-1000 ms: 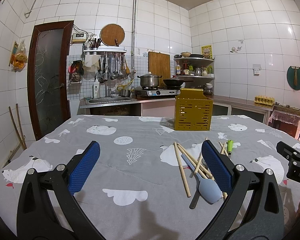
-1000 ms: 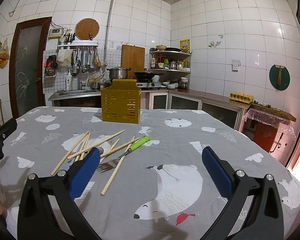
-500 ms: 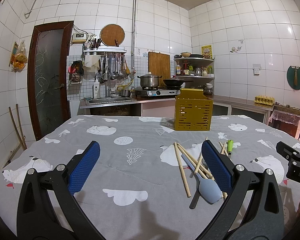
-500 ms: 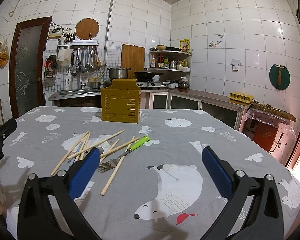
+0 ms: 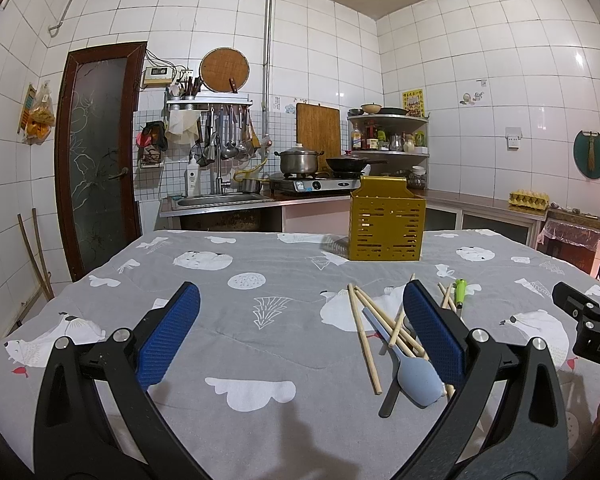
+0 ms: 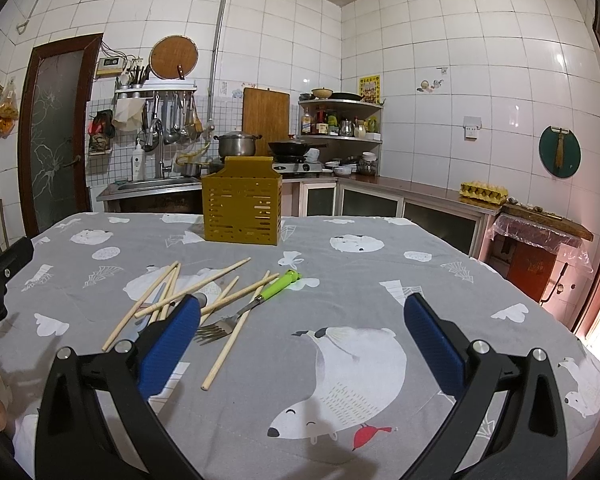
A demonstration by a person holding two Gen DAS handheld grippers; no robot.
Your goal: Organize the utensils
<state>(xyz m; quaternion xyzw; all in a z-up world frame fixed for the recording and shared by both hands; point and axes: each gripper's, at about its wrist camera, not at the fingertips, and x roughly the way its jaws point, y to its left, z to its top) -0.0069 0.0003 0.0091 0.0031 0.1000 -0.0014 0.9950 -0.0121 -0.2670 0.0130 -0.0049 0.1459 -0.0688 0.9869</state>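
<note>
A yellow slotted utensil holder (image 5: 386, 224) stands upright at the far side of the table; it also shows in the right wrist view (image 6: 241, 213). Several wooden chopsticks (image 5: 363, 332) lie loose in a pile with a light blue spatula (image 5: 414, 376) and a green-handled fork (image 6: 256, 305). The chopsticks also show in the right wrist view (image 6: 224, 352). My left gripper (image 5: 300, 312) is open and empty above the cloth, left of the pile. My right gripper (image 6: 302, 316) is open and empty, right of the pile.
The table is covered by a grey cloth with polar bear prints (image 6: 340, 368). Behind it are a sink (image 5: 220, 200), a stove with pots (image 5: 300, 162), corner shelves and a dark door (image 5: 96, 160). The other gripper's tip shows at the right edge of the left wrist view (image 5: 588, 320).
</note>
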